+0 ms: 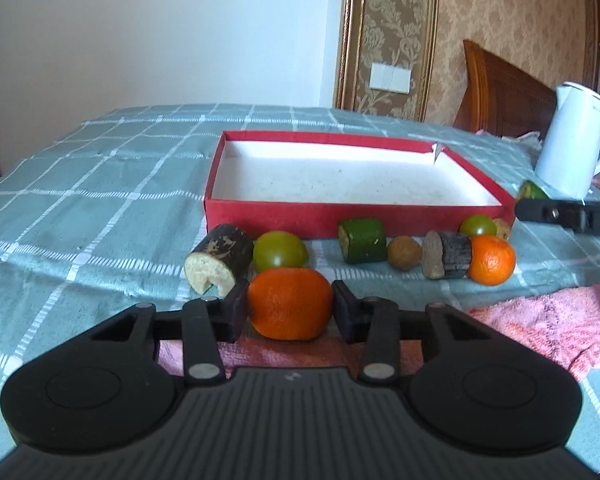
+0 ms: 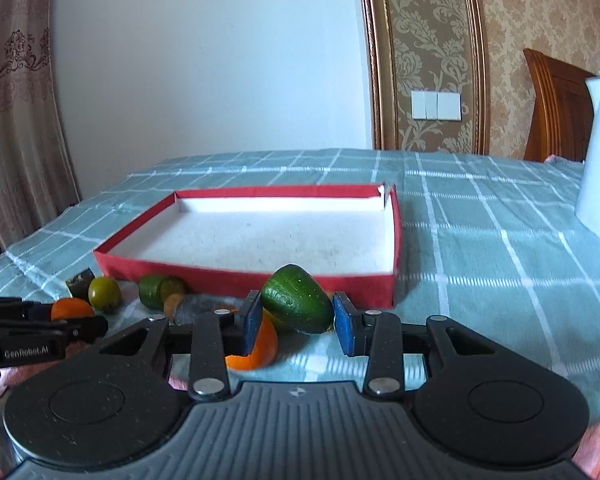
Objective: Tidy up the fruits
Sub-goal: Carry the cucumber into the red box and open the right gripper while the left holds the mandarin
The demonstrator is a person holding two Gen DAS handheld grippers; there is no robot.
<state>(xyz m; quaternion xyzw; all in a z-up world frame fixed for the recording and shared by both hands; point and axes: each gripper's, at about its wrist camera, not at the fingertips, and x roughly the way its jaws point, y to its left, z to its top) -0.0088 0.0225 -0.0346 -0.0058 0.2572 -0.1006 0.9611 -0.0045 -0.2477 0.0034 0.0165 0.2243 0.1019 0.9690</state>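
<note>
In the left wrist view, the left gripper [image 1: 291,306] has its black fingers [image 1: 236,312] pressed against both sides of a large orange [image 1: 290,304], pinching it just above a pink towel [image 1: 548,320] on the checked teal bedspread [image 1: 80,200]. Behind it a row of pieces lies along the near wall of the empty red box [image 1: 284,216]: a dark-skinned chunk [image 1: 218,258], a green fruit [image 1: 280,256], a green cylinder piece [image 1: 362,240], a brown kiwi [image 1: 405,259], another dark chunk [image 1: 448,260] and a smaller orange [image 1: 492,260]. A white kettle [image 1: 572,140] stands at the right. In the right wrist view, the right gripper [image 2: 296,322] pinches a green cucumber end [image 2: 298,300] between its blue-padded fingers [image 2: 345,330], raised in front of the box's near right corner, with an orange piece [image 2: 260,350] below it on the bedspread.
</note>
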